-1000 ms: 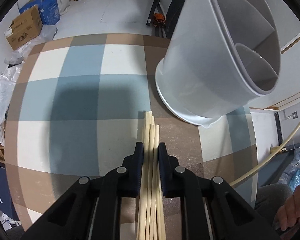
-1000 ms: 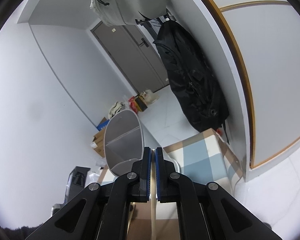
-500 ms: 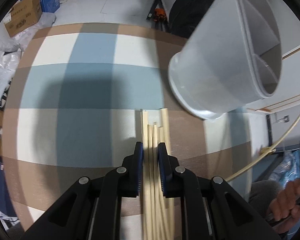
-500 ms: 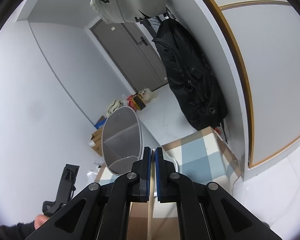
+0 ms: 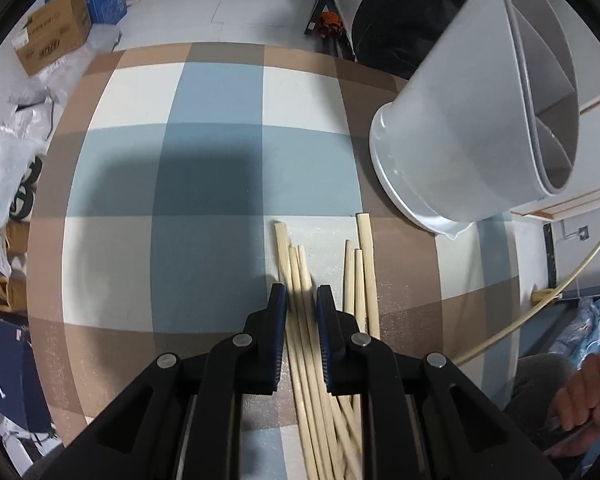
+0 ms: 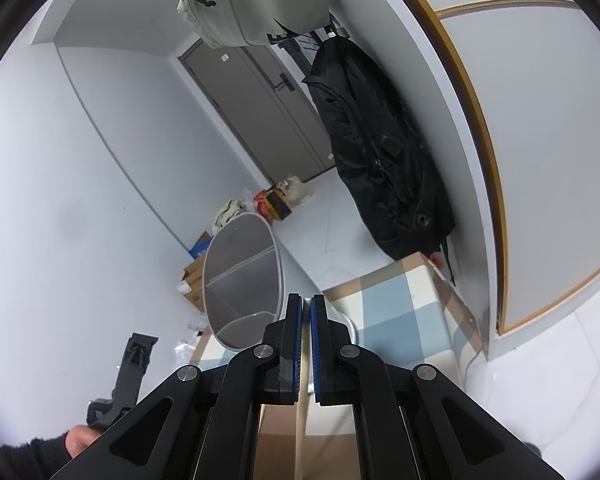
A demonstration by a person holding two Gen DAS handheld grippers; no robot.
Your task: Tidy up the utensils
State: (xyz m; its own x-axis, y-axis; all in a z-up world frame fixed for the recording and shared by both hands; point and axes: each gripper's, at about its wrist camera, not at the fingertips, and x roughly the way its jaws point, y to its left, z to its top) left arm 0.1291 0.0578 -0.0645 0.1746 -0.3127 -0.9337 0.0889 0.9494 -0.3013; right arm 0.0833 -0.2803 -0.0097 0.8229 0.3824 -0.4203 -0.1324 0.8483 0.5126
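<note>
My left gripper [image 5: 301,300] points steeply down at the checked table [image 5: 204,168] and is shut on three wooden chopsticks [image 5: 296,280]. Three more chopsticks [image 5: 360,272] lie loose just right of its right finger. The pale grey divided utensil holder [image 5: 460,120] stands on its drip tray at the far right of the table and looks empty. My right gripper [image 6: 306,304] hangs above the table, shut on a single chopstick [image 6: 300,432] whose tip shows between the pads. The holder [image 6: 240,280] is just ahead of it to the left.
Cardboard boxes [image 5: 52,40] and plastic bags [image 5: 12,152] sit on the floor beyond the table's left edge. A black bag [image 6: 376,160] hangs by the wall behind the table. A cream cable [image 5: 520,320] runs past the right edge. A hand [image 5: 584,392] is at lower right.
The left gripper has shifted left, away from the holder. The tight bundle has split, with some sticks now outside the jaws on the right. The left hand entered the right wrist view.
</note>
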